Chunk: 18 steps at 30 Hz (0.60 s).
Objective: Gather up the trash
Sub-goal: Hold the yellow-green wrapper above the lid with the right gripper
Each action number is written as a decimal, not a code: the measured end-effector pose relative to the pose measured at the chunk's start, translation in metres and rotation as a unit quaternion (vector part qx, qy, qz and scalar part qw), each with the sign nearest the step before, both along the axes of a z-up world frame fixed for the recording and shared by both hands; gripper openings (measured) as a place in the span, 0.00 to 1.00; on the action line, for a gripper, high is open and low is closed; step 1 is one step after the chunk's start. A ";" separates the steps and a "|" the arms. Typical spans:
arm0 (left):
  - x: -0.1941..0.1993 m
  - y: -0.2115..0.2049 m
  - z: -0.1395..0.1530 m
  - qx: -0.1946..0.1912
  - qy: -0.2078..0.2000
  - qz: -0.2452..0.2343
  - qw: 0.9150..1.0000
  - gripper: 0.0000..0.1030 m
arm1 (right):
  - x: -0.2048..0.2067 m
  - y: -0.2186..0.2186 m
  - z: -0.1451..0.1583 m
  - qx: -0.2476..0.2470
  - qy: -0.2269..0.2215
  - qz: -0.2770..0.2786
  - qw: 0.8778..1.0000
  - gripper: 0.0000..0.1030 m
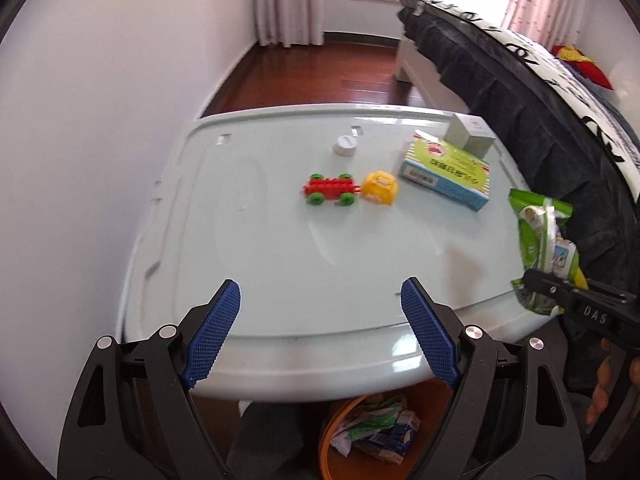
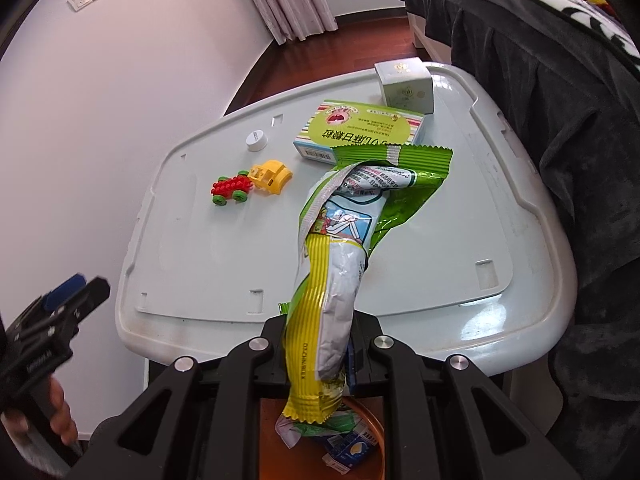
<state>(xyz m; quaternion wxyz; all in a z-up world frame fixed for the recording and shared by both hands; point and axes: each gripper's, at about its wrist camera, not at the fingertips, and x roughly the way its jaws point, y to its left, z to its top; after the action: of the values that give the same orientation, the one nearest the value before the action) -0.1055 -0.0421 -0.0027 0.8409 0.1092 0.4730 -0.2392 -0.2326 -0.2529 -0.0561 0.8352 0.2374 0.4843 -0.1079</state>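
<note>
Pale table (image 2: 500, 184), bin (image 2: 372, 432) below its near edge: my right gripper (image 2: 320, 364) clamps the wrappers (image 2: 336, 248), left gripper (image 1: 320, 308) empty and spread; next, release over bin.

right tongs (image 2: 320, 356) clamped on wrapper (image 2: 332, 264) | above orange bin (image 2: 376, 432) | table (image 2: 440, 240) beyond
</note>
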 end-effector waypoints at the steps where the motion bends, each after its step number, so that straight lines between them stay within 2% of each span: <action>1: 0.006 -0.001 -0.001 -0.010 0.003 -0.017 1.000 0.78 | 0.001 0.000 -0.001 0.000 0.001 0.001 1.000 0.17; 3: 0.016 -0.006 -0.005 -0.015 0.000 -0.056 0.998 0.78 | 0.002 -0.001 -0.004 -0.005 0.005 0.004 1.000 0.17; 7: 0.036 -0.018 -0.023 0.013 -0.018 -0.146 0.989 0.78 | 0.002 -0.004 -0.010 0.003 0.002 0.009 1.000 0.17; 10: 0.054 -0.023 -0.032 -0.007 -0.011 -0.202 0.979 0.78 | 0.003 -0.007 -0.013 0.006 0.002 0.012 1.000 0.17; 12: 0.061 -0.027 -0.035 -0.013 -0.012 -0.218 0.976 0.78 | 0.002 -0.009 -0.014 0.005 0.000 0.014 1.000 0.18; 16: 0.089 -0.042 -0.047 -0.029 0.044 -0.243 0.969 0.78 | -0.003 -0.014 -0.018 0.007 -0.009 0.014 1.000 0.18; 18: 0.096 -0.048 -0.052 -0.024 0.049 -0.249 0.967 0.78 | -0.007 -0.018 -0.021 0.010 -0.012 0.011 1.000 0.19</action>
<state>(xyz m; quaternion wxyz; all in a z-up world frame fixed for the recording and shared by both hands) -0.0094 -0.0901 -0.0547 0.7329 0.1917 0.4656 -0.4575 -0.2398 -0.2706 -0.0769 0.8394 0.2420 0.4780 -0.0913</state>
